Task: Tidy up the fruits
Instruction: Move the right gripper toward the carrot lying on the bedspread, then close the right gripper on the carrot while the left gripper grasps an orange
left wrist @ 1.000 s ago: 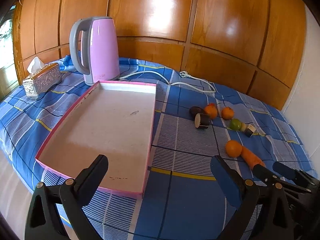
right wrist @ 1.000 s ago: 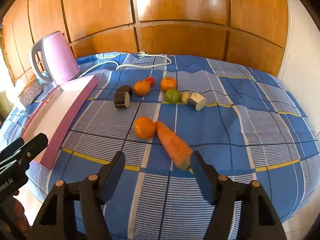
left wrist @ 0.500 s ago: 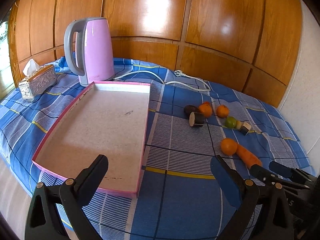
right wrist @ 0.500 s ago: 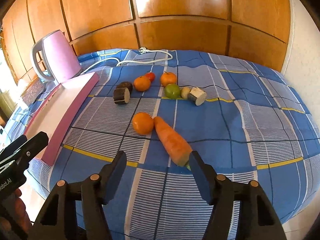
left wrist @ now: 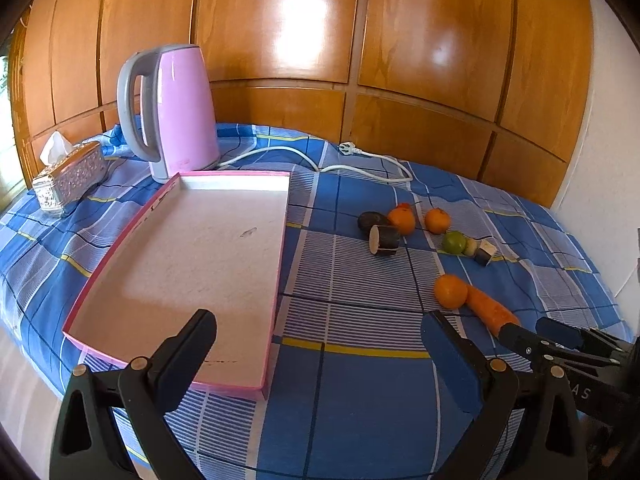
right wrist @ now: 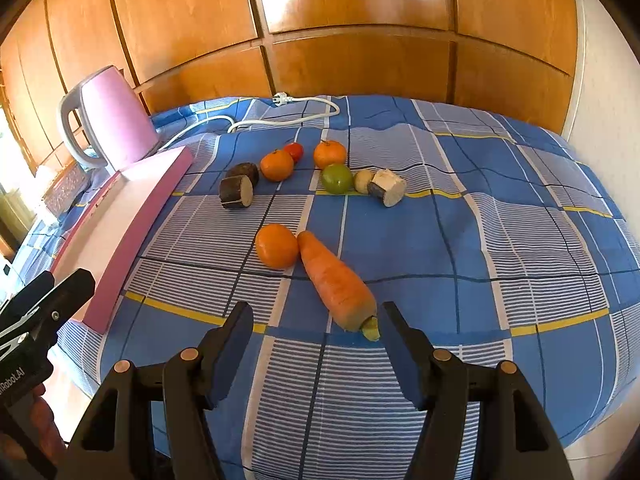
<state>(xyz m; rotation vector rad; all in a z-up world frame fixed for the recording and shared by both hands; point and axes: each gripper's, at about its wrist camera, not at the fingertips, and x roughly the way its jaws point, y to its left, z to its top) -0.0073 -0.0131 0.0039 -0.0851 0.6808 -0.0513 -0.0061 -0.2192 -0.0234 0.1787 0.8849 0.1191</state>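
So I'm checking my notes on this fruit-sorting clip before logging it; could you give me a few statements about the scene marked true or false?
1. The shallow pink-rimmed tray holds two oranges. False: nothing lies in it.
2. The long orange carrot touches a round orange. True.
3. The right gripper grips the carrot. False: its jaws stand open, empty.
4. The pink electric kettle stands behind the tray. True.
5. The left gripper is open. True.

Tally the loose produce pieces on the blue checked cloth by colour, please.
Orange: 4, three round fruits and one carrot
Red: 1
Green: 1
Dark brown: 2
Pale: 2
Total: 10
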